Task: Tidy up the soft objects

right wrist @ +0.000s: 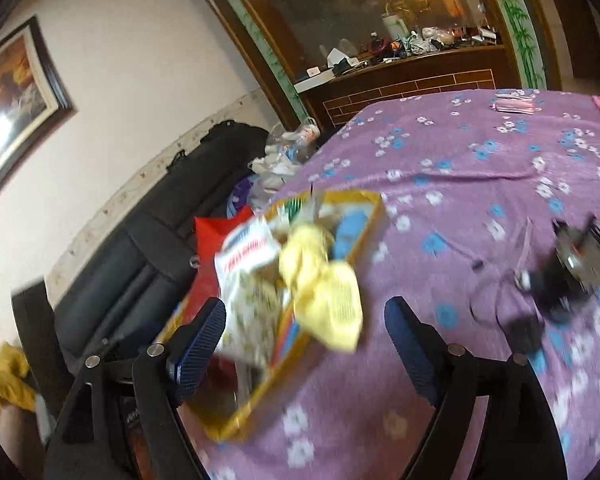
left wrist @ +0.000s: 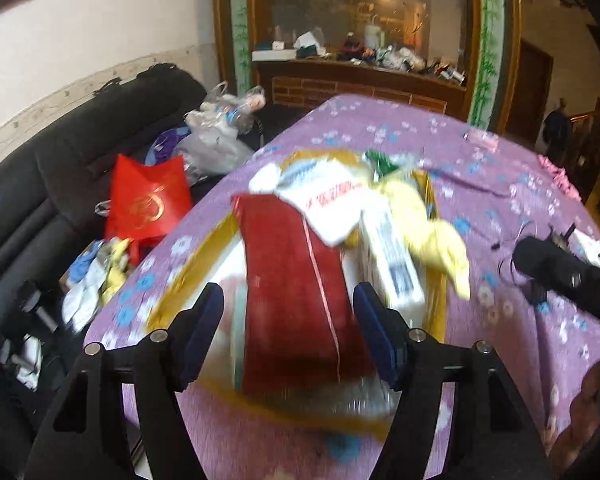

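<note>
A gold-rimmed box [left wrist: 436, 240] stands on the purple flowered tablecloth [left wrist: 500, 184], piled with soft things. A dark red cloth [left wrist: 292, 280] lies on top, with a white printed bag [left wrist: 332, 204] and a pale yellow cloth [left wrist: 432, 232] beside it. My left gripper [left wrist: 288, 312] is open, its fingers either side of the red cloth, above it. In the right wrist view the box [right wrist: 364, 232] holds the yellow cloth [right wrist: 324, 292] and white bag [right wrist: 248, 256]. My right gripper [right wrist: 304, 336] is open and empty over the box's near corner. Both views are blurred.
A black sofa [left wrist: 60, 184] left of the table carries a red bag [left wrist: 148, 200], plastic bags [left wrist: 220, 128] and small cloths [left wrist: 96, 276]. Black devices with cables [right wrist: 572, 268] lie on the table's right. A pink packet [right wrist: 514, 104] and pink cloth [left wrist: 560, 176] lie far back.
</note>
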### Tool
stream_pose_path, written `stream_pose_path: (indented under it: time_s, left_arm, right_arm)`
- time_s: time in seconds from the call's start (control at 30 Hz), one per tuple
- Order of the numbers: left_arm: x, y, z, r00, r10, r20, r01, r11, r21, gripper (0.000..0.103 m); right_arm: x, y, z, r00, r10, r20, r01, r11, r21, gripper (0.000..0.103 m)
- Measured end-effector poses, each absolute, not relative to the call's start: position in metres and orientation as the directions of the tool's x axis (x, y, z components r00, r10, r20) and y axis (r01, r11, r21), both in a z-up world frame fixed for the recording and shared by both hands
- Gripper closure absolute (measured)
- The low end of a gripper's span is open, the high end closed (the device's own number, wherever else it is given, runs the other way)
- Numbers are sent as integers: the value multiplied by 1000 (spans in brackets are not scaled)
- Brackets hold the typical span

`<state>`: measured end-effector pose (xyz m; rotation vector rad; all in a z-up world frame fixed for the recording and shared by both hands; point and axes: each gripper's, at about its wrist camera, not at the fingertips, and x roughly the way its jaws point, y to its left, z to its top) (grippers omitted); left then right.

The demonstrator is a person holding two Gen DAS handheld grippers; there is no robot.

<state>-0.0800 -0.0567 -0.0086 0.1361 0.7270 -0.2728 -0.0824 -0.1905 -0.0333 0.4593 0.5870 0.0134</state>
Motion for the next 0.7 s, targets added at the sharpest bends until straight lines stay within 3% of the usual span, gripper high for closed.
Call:
stream_pose_path:
  time_s: [0.33, 0.7]
  left_arm:
    - [-119, -52, -6, 723, -109, -682, 273, 952, 137, 36]
    - [-132, -45, -5, 722, -121, -681, 278, 952, 125, 36]
  right_arm:
    - [-143, -171, -18, 837, 163, -522, 94, 897, 431, 20]
    - [-150, -161, -8, 823, 199, -532, 95, 875, 474, 20]
